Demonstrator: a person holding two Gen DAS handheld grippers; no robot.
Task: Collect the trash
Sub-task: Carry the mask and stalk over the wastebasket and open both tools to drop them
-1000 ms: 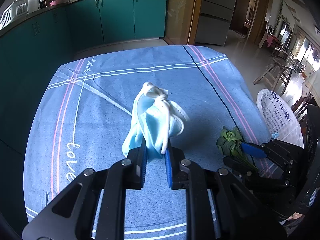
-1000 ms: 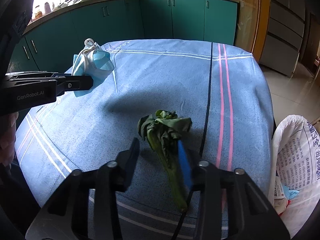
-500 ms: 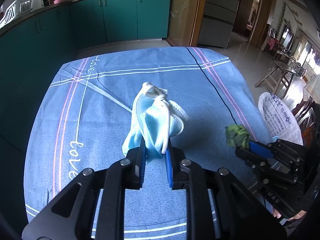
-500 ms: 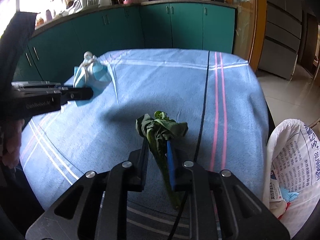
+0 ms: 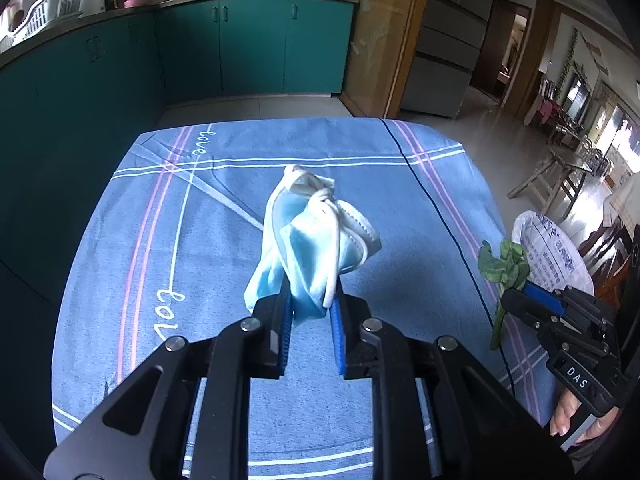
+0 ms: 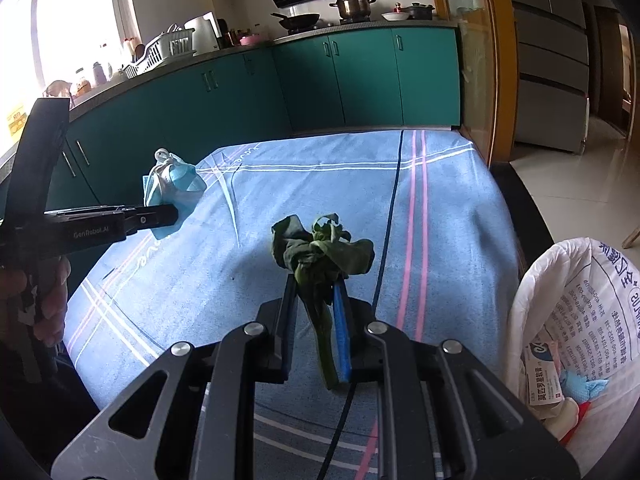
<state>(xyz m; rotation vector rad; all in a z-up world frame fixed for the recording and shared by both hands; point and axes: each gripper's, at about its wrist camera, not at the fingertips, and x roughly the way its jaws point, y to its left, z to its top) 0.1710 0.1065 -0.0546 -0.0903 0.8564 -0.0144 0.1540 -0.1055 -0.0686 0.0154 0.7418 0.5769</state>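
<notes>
My left gripper [image 5: 310,300] is shut on a crumpled blue face mask [image 5: 312,236] and holds it above the blue tablecloth [image 5: 160,240]. The mask also shows in the right wrist view [image 6: 172,184], at the tip of the left gripper [image 6: 160,216]. My right gripper [image 6: 316,296] is shut on a wilted green leafy vegetable [image 6: 320,252], lifted off the cloth. It also shows in the left wrist view [image 5: 502,264], held by the right gripper [image 5: 520,300]. A white trash bag [image 6: 580,320] stands open at the table's right side and holds some packaging.
Teal kitchen cabinets [image 5: 240,48] run behind and left of the table, with pots and a dish rack on the counter. The white bag [image 5: 548,248] stands off the table's right edge. A doorway and wooden chairs lie to the far right.
My right gripper has closed on the leafy vegetable and lifted it off the cloth. My left gripper still holds the mask and has risen a little.
</notes>
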